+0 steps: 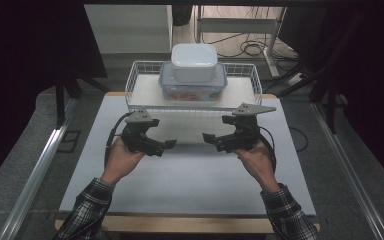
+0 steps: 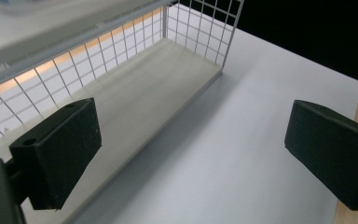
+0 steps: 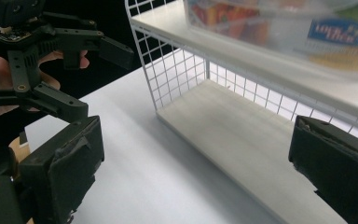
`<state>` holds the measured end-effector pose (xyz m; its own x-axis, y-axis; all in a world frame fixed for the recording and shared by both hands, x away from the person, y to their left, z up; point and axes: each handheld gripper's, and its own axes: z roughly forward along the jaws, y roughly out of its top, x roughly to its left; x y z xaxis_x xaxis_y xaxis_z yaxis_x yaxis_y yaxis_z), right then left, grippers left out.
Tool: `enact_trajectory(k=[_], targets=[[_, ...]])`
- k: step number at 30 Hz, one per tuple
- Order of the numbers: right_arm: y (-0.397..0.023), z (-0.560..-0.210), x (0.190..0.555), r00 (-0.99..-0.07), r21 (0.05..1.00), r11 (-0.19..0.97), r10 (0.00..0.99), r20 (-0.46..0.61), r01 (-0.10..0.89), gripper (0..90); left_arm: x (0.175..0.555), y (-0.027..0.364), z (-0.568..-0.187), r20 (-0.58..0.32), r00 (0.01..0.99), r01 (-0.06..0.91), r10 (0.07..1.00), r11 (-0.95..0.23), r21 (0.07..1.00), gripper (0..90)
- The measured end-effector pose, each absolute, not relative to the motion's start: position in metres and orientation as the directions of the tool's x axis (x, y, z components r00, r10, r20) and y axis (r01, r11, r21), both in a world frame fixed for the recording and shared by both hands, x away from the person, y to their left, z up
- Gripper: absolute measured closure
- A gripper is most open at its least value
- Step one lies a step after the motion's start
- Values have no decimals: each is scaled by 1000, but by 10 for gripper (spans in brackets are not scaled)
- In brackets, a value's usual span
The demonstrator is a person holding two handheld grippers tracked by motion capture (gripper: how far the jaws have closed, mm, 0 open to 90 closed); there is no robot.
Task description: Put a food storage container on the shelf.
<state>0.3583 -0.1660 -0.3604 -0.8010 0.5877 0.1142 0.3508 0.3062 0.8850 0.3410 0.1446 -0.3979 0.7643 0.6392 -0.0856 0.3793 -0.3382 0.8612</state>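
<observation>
A white wire rack [image 1: 139, 82] stands at the far middle of the table. On its upper shelf sits a clear food box with a blue-rimmed lid [image 1: 192, 92], and a white lidded box [image 1: 194, 61] is stacked on top of that. My left gripper [image 1: 167, 145] and right gripper [image 1: 210, 137] hover over the mat in front of the rack, tips pointing at each other, a short gap apart. Both are open and hold nothing. In the left gripper view the left gripper [image 2: 191, 158] faces the rack's bare lower shelf [image 2: 144, 88]. In the right gripper view the right gripper [image 3: 198, 172] faces that shelf [image 3: 242, 135] too, below the clear box [image 3: 279, 28].
A white mat [image 1: 190, 185] covers the wooden table, with bare room in front of the hands. Dark curtains flank both sides. Cables and table legs lie on the floor behind the rack. The left gripper [image 3: 51, 60] and its hand appear at the upper left of the right gripper view.
</observation>
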Motion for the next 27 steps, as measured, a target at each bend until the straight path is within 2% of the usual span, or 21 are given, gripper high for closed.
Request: enact_trajectory(k=[5,27], targets=[[-170,-373,354,-798,881,307,590,122,361,34,331,145,-408,-100,774,378,625,-330,865,33],[-185,-418,327,-771,864,332,629,96,378,0,291,147,-440,-43,761,365,647,-373,853,29]])
